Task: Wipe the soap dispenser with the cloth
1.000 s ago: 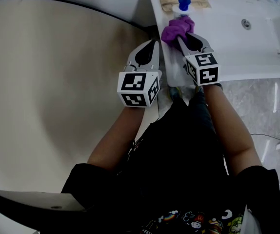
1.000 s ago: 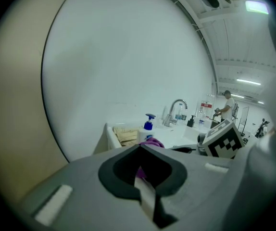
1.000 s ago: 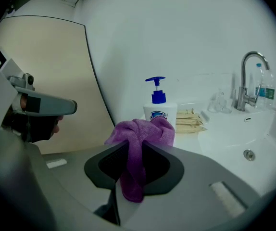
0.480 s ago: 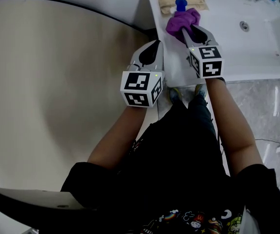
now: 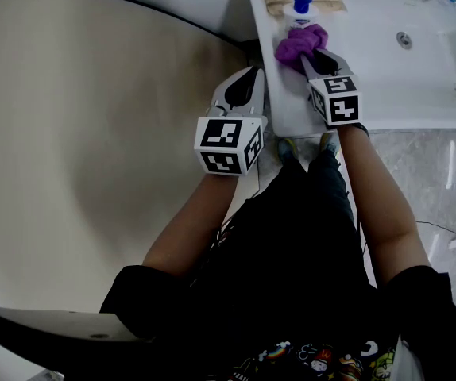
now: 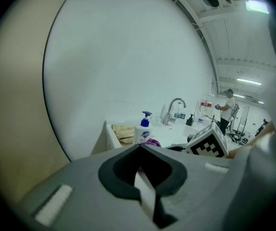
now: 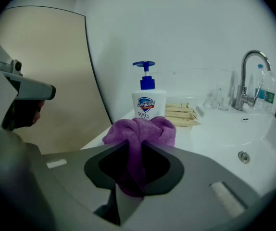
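Right claw [image 7: 134,153] clenches the purple cloth [image 7: 140,131] just before the soap dispenser [image 7: 148,100].

The head camera looks steeply down from above the person's forearms. It takes in the left gripper [image 5: 253,73] and the right gripper [image 5: 307,54], with the white sink counter [image 5: 287,113] at the top of its frame. The left gripper view sits close behind its own jaws and faces along the wall toward the counter, where the white plastic soap dispenser with a blue pump [image 6: 144,129] shows small (it is well off). The right gripper view looks along its jaws from much nearer, with the dispenser upright at centre. All three views share the dispenser and the bunched purple cloth [image 7: 140,131].
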The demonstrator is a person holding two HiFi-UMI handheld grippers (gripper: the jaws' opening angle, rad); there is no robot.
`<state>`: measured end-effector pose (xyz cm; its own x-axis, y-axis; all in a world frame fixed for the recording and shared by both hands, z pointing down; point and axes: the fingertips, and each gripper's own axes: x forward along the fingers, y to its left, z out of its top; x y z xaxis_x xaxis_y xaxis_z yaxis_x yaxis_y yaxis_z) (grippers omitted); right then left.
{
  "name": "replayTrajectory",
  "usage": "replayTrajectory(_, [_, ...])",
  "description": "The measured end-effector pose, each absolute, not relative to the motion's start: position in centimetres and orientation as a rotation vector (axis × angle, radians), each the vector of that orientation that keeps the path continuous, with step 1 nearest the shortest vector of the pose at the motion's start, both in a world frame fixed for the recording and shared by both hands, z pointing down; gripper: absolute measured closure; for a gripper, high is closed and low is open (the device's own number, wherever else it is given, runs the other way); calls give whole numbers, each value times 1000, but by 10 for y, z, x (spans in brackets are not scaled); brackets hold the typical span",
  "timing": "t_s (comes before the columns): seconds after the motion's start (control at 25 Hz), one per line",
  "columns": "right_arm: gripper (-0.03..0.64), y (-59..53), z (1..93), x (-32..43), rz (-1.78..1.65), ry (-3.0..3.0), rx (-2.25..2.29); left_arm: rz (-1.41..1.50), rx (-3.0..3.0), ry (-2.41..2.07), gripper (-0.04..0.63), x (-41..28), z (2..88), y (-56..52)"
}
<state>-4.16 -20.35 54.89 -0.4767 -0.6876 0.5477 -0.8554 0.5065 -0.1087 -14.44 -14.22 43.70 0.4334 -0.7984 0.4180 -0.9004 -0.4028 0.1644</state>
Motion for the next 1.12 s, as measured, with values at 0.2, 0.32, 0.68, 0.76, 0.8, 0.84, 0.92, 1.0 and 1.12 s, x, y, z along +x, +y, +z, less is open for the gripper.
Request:
replayTrajectory(0.2, [508, -194, 553, -35, 541, -2291, 1256, 372, 2328, -1433, 595, -142, 438, -141])
replayTrajectory(0.32, [508, -186, 542, -26, 545, -2297, 1262, 359, 2331, -1415, 595, -137, 438, -141])
replayTrajectory(0.68, [508, -214, 455, 8, 366, -2389, 1323, 315, 2346, -1420, 595, -130, 425, -151])
replayTrajectory(0.76, [508, -225, 448, 7, 340, -2406, 1308, 315, 2340, -1437, 594, -128, 420, -154])
replayTrajectory(0.8, [508, -229, 449, 6, 338, -2411, 1298, 315, 2337, -1446, 595, -126, 418, -155])
replayTrajectory(0.84, [508, -233, 451, 6, 342, -2415, 1287, 317, 2333, -1455, 595, -125, 416, -155])
replayTrajectory(0.92, [508, -238, 459, 6, 359, -2418, 1262, 321, 2321, -1472, 595, -121, 415, -159])
replayTrajectory(1.0, [508, -242, 470, 7, 377, -2420, 1235, 325, 2309, -1485, 595, -116, 416, -164])
replayTrajectory(1.12, [508, -242, 487, 10, 413, -2425, 1183, 347, 2279, -1515, 595, -109, 419, -168])
